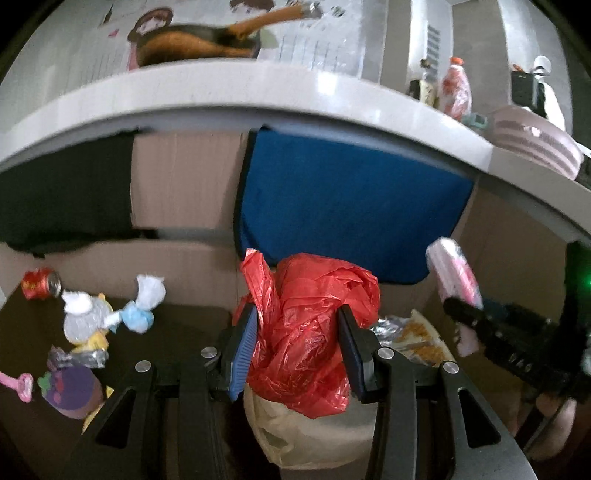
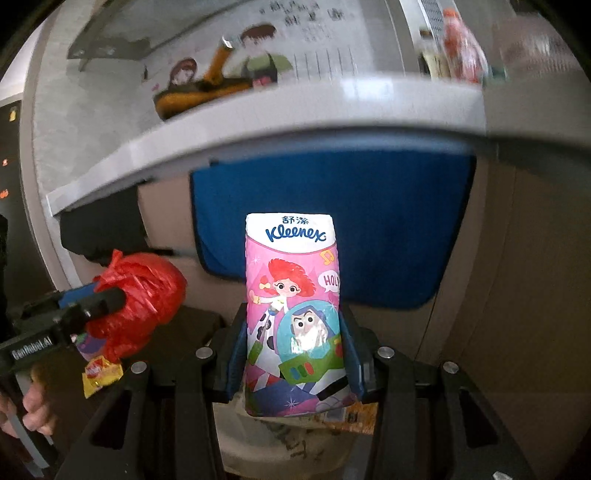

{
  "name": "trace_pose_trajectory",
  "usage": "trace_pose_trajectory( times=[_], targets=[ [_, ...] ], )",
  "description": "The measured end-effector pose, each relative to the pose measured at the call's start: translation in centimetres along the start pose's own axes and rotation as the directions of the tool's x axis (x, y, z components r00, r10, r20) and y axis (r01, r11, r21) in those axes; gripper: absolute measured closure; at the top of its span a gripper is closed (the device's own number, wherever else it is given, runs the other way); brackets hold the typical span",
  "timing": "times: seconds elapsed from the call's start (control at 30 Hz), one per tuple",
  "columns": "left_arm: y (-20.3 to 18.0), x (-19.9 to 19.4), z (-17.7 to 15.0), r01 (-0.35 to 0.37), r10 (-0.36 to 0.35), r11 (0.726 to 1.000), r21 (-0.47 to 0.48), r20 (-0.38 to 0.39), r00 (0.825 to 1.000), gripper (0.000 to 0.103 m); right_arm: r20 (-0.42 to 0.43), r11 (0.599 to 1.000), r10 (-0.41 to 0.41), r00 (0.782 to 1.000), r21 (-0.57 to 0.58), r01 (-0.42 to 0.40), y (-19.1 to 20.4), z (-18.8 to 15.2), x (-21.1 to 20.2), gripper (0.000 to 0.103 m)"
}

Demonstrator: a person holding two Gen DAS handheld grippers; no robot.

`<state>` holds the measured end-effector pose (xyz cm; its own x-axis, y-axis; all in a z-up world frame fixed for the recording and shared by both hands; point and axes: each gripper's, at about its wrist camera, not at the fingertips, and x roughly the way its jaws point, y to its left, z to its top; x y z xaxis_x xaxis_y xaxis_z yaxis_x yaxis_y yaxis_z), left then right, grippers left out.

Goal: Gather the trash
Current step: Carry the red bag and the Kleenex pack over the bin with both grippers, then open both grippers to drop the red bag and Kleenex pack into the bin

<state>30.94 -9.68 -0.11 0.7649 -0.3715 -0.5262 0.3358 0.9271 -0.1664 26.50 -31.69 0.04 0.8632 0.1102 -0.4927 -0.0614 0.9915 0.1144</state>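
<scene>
We hold a red bag [image 1: 310, 325] in the left gripper [image 1: 297, 343], a tissue pack [image 2: 293, 314] in the right gripper [image 2: 293, 354], both below the counter [image 1: 258, 92]. Risk: loose plastic slips, dropping the bag.

A pale grey counter [image 1: 236, 92] is curving across the upper part of both views, its front edge catching soft light. Behind it, at twelve o'clock, a wall poster [image 1: 207, 33] with cartoon figures is showing beside a grey tiled wall [image 2: 74, 92]. Below the counter, a blue panel [image 1: 343, 199] is hanging at the centre, with a brown cardboard sheet [image 1: 184, 177] and a dark opening [image 1: 62, 192] lying toward nine o'clock. A dark floor [image 1: 184, 317] is spreading underneath. At two o'clock, a pink striped bowl [image 1: 535, 136] is sitting on the counter
</scene>
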Motion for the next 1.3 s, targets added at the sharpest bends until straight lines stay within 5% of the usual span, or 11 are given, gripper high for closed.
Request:
trace_pose_trajectory(
  times=[0.33,0.53,1.03,1.3],
  targets=[
    [3.0,4.4,-2.0,0.043,-0.051,0.996,-0.079,-0.104,0.993,0.059,-0.227,0.990,0.060,0.972,0.139,-0.029,-1.9,-5.5,9.9,0.061],
    [3.6,6.5,-2.9,0.064,-0.079,0.993,-0.102,-0.153,0.985,0.059,-0.289,0.986,0.091,0.953,0.161,-0.046,-1.3,-6.7,13.4,0.061],
    [4.4,8.8,-3.5,0.106,-0.143,0.977,-0.184,-0.199,0.970,0.059,-0.255,0.986,0.125,0.959,0.137,-0.092,-0.9,-6.3,12.6,0.056],
    [3.9,9.0,-3.6,0.124,-0.167,0.970,-0.210,-0.205,0.964,0.059,-0.096,0.983,0.120,0.988,0.153,-0.105,-2.0,-3.8,8.5,0.043]
  ],
)
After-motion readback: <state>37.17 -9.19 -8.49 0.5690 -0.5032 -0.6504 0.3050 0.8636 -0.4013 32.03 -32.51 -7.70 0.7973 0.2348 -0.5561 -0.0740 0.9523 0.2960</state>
